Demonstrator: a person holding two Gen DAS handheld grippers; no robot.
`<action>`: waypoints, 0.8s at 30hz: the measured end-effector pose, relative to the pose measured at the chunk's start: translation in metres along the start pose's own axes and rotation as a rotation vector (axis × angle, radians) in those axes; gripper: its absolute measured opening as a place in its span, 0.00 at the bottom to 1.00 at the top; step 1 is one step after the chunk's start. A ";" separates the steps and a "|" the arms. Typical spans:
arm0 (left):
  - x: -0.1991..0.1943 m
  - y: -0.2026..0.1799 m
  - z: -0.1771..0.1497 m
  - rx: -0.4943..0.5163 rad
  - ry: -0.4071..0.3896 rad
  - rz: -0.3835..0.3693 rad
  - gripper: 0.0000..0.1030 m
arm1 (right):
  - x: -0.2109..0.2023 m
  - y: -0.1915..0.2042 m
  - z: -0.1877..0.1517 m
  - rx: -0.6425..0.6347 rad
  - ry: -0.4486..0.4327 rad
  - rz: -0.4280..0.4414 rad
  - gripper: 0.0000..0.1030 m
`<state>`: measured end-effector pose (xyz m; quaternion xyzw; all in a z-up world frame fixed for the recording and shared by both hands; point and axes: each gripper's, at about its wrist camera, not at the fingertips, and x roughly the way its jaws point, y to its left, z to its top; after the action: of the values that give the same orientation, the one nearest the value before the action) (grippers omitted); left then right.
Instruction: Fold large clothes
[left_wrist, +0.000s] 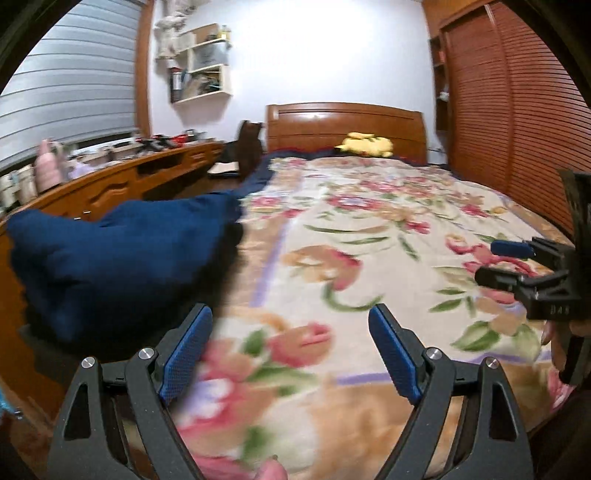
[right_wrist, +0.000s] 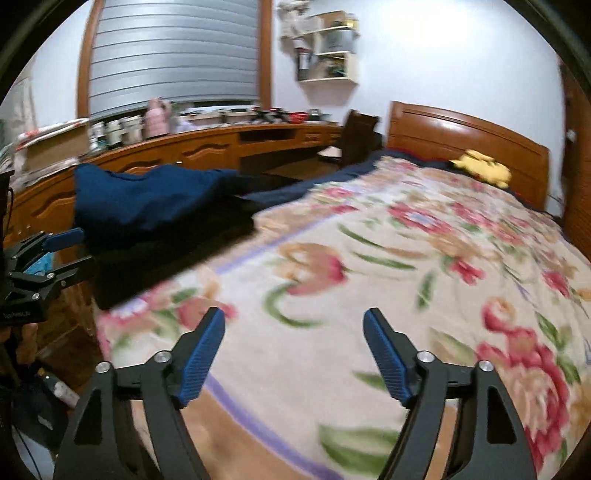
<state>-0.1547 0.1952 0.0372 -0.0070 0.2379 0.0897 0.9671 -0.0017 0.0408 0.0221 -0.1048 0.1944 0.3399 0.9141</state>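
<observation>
Both grippers, left gripper (left_wrist: 290, 326) and right gripper (right_wrist: 293, 330), hung spread and empty over the floral blanket (left_wrist: 369, 240); best reach for the blue garment (left_wrist: 110, 258) heaped at the bed's left edge, pinching two corners.

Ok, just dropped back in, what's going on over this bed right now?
A person holds both grippers over the floral blanket on the bed. The left gripper and right gripper are both open and empty. The bunched dark blue garment lies at the bed's left edge, ungripped. Folding isn't under way yet.
</observation>
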 end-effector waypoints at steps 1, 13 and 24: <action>0.005 -0.012 0.002 0.006 0.000 -0.019 0.84 | -0.005 -0.005 -0.005 0.011 -0.001 -0.021 0.80; 0.036 -0.139 0.012 0.052 0.000 -0.209 0.84 | -0.083 -0.052 -0.054 0.162 -0.058 -0.284 0.80; 0.049 -0.194 0.008 0.069 -0.026 -0.277 0.84 | -0.120 -0.051 -0.072 0.212 -0.119 -0.417 0.80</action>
<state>-0.0740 0.0129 0.0163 -0.0052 0.2252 -0.0526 0.9729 -0.0714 -0.0898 0.0112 -0.0259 0.1488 0.1272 0.9803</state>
